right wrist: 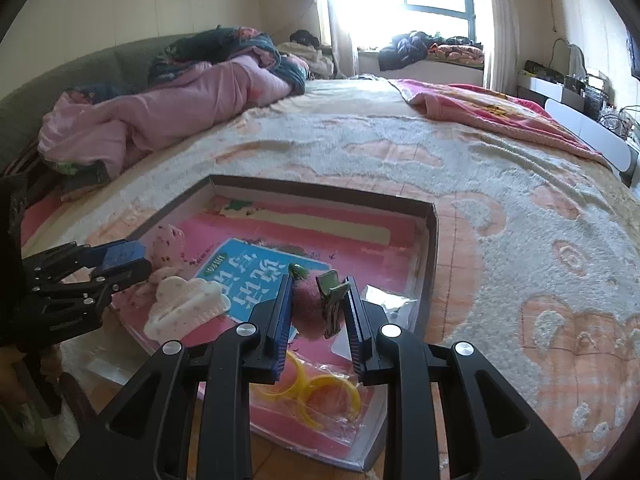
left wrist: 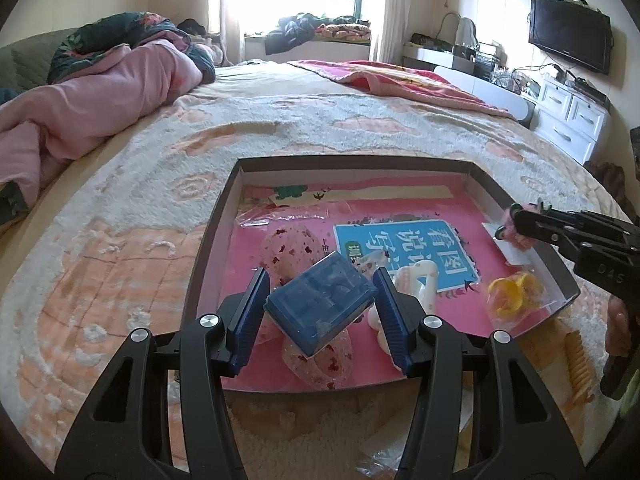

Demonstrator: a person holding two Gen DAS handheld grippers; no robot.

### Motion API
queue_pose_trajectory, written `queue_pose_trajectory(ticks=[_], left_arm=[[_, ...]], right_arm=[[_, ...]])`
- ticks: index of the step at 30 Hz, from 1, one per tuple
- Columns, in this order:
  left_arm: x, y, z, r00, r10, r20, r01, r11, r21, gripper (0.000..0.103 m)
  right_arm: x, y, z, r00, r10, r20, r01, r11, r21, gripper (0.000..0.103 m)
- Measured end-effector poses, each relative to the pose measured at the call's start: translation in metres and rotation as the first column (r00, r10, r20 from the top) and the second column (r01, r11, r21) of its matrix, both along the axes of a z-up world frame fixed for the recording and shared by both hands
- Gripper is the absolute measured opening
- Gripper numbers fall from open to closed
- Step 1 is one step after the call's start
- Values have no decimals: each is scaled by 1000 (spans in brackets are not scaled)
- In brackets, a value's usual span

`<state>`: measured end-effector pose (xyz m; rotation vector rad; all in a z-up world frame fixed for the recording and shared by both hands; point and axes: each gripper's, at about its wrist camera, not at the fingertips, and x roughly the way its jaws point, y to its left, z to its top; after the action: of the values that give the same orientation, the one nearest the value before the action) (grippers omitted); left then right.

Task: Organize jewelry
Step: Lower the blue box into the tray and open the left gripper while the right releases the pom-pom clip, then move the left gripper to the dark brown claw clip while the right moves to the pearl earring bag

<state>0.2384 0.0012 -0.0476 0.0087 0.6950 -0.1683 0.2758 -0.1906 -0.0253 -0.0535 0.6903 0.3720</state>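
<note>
A shallow cardboard tray (left wrist: 218, 208) with a pink lining lies on the bed; its far rim also shows in the right wrist view (right wrist: 320, 188). My left gripper (left wrist: 320, 300) is shut on a small blue plastic box (left wrist: 322, 306), held tilted over the tray's near left part; it also shows in the right wrist view (right wrist: 120, 258). My right gripper (right wrist: 318, 304) is shut on a pink fuzzy hair clip (right wrist: 310, 308) with a green metal clasp, above the tray's right side; it also shows in the left wrist view (left wrist: 516, 228). A white claw clip (right wrist: 184, 306), yellow rings in a bag (right wrist: 316, 388) and a pink speckled clip (right wrist: 170, 246) lie in the tray.
A blue printed card (left wrist: 404, 252) lies flat in the tray's middle. The bed has a cream and orange fleece cover (left wrist: 132, 216), a pink quilt (left wrist: 92, 96) at far left and a pink blanket (left wrist: 400, 80) at the far right. A white dresser (left wrist: 572, 120) stands right.
</note>
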Motion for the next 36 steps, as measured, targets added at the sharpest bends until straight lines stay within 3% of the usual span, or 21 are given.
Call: queue_pose_trajectory(ticks=[14,23,36], left_arm=[[2,2,-4,1000,2,-24,-2,1000,-7,45],[0,9,-7,999,19,-30,-20,999,-30,45],[-26,18,9,997,69,30,-68,997,-35,75]], right_arm=[[-4,5,-18,998,7,-66,-8,1000,-11,26],[-9,-8,-14,998,-15,-63,18,999,45,47],[-36,-14,-1,1000,-20,-2,21,998,58,68]])
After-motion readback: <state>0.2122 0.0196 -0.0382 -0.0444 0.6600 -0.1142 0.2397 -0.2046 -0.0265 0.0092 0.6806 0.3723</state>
